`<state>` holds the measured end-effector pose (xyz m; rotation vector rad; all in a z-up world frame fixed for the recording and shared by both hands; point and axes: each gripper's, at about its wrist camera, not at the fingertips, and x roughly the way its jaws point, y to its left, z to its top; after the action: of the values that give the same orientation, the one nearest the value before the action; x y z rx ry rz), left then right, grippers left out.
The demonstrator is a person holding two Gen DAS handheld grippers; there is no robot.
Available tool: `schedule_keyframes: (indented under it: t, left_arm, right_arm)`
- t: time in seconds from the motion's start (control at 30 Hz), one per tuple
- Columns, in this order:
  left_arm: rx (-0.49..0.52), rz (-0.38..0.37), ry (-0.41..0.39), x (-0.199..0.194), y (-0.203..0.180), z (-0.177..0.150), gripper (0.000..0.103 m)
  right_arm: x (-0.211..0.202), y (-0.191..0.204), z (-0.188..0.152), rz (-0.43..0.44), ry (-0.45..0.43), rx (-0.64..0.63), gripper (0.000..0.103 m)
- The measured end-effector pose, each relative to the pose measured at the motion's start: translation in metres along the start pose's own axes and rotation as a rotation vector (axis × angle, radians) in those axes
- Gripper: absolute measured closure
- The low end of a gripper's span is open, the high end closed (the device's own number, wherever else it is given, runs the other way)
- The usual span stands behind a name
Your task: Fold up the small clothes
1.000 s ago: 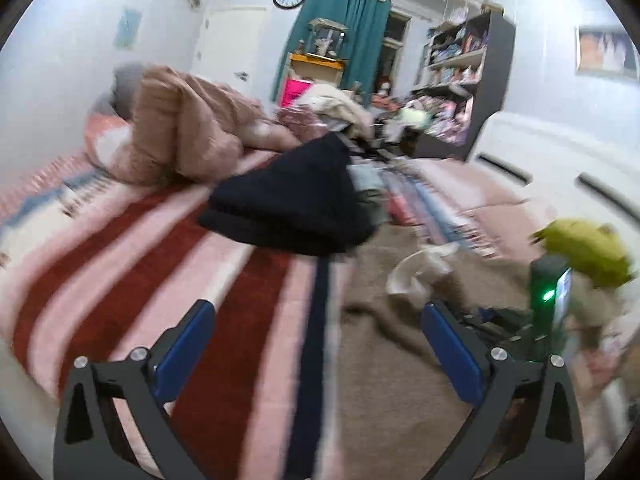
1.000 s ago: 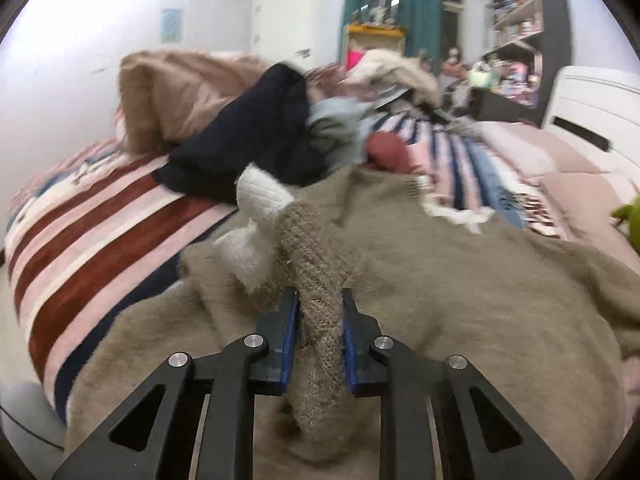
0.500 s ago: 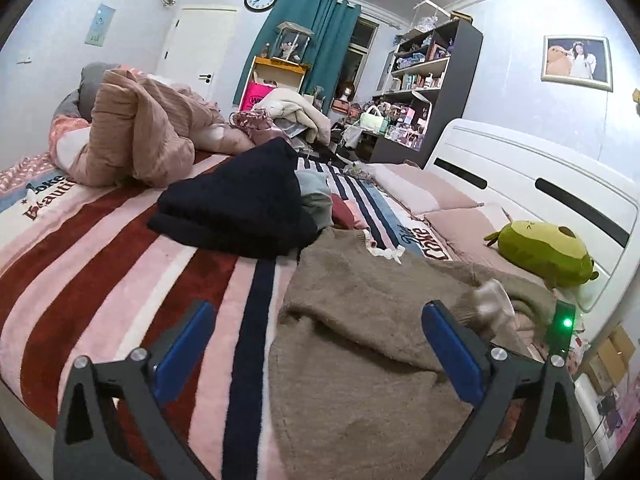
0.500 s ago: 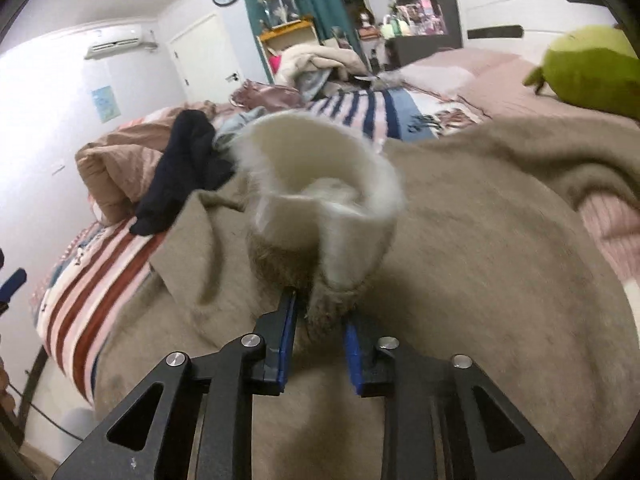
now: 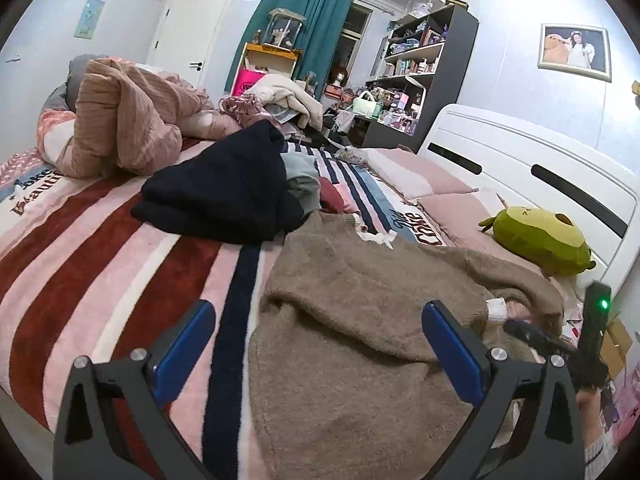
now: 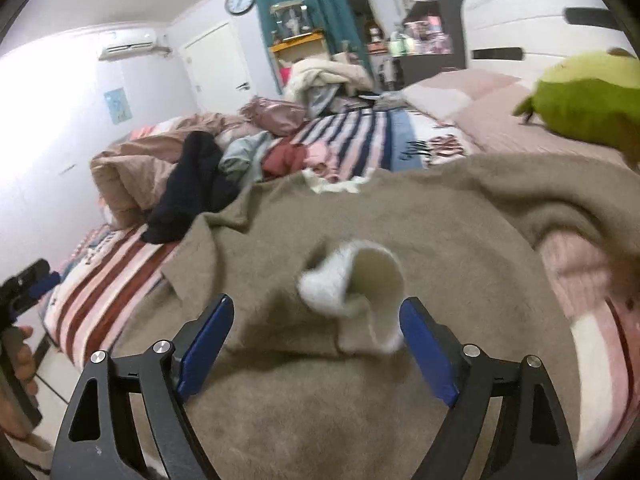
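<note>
Early in the fold: brown sweater point(image 5: 360, 320) lies spread on the bed point(image 5: 100, 272), one sleeve laid over its body, white cuff point(image 6: 360, 292) between the right tool point(image 6: 316, 340) jaws, which are opening, pads off it. Left tool point(image 5: 320, 344) spread, empty. Remaining folds undone. Dark garment point(image 5: 224, 192) and clothes pile crowd the far side; green plush point(image 5: 540, 240) sits near the headboard.
</note>
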<state>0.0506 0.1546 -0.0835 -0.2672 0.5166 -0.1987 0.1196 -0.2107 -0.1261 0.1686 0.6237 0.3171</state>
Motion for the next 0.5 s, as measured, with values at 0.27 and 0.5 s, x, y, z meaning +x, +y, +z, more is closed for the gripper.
schedule_keyframes:
  t: [0.27, 0.5]
  left_arm:
    - [0.001, 0.019, 0.002, -0.002, 0.0, -0.001, 0.001]
    - [0.002, 0.015, 0.002, -0.002, -0.002, 0.0, 0.001]
  right_arm:
    - [0.036, 0.005, 0.002, 0.099, 0.147, -0.071, 0.099]
    - [0.023, -0.028, -0.033, 0.095, 0.217, 0.03, 0.101]
